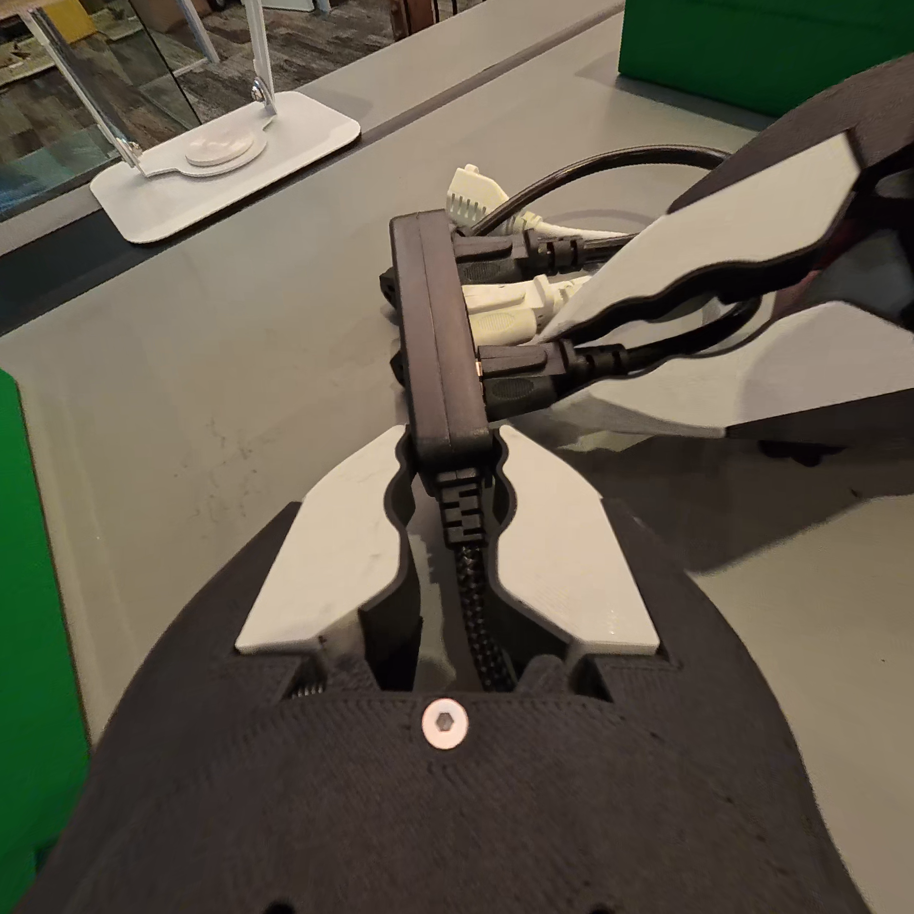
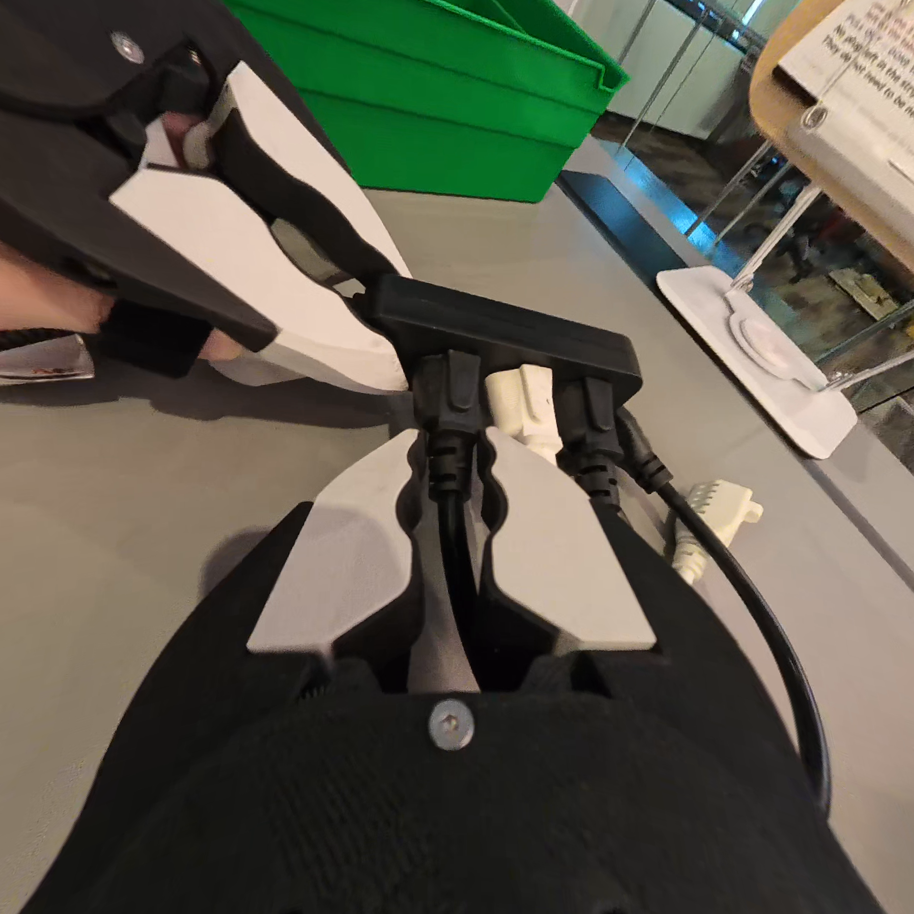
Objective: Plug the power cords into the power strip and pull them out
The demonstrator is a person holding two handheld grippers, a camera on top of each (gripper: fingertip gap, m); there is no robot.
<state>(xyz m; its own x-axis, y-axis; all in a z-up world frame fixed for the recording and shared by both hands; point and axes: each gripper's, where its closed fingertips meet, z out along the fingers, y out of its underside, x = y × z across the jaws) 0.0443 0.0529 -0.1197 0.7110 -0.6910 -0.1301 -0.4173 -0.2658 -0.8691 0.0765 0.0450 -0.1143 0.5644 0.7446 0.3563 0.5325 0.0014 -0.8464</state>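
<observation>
The black power strip [image 1: 435, 316] is tipped on its edge on the grey table. My left gripper [image 1: 450, 440] is shut on its cord end, with the braided cord [image 1: 482, 608] running back between the fingers. Three plugs sit in the strip's right face: a black one [image 1: 489, 252], a white one [image 1: 499, 306] and the nearest black plug [image 1: 519, 381]. My right gripper [image 2: 451, 445] is shut on that nearest black plug [image 2: 452, 390] at its strain relief. A sliver of metal prong shows between this plug and the strip. A loose white plug [image 2: 717, 504] lies on the table.
A green bin [image 2: 445, 114] stands behind the strip, and another green bin [image 1: 34, 593] is at the left edge. A white stand with a clear sign holder [image 1: 222, 158] sits near the table's far edge. A person's hand [image 2: 44, 297] holds the left gripper. The gap from one gripper's tips to the other's is roughly 4 cm.
</observation>
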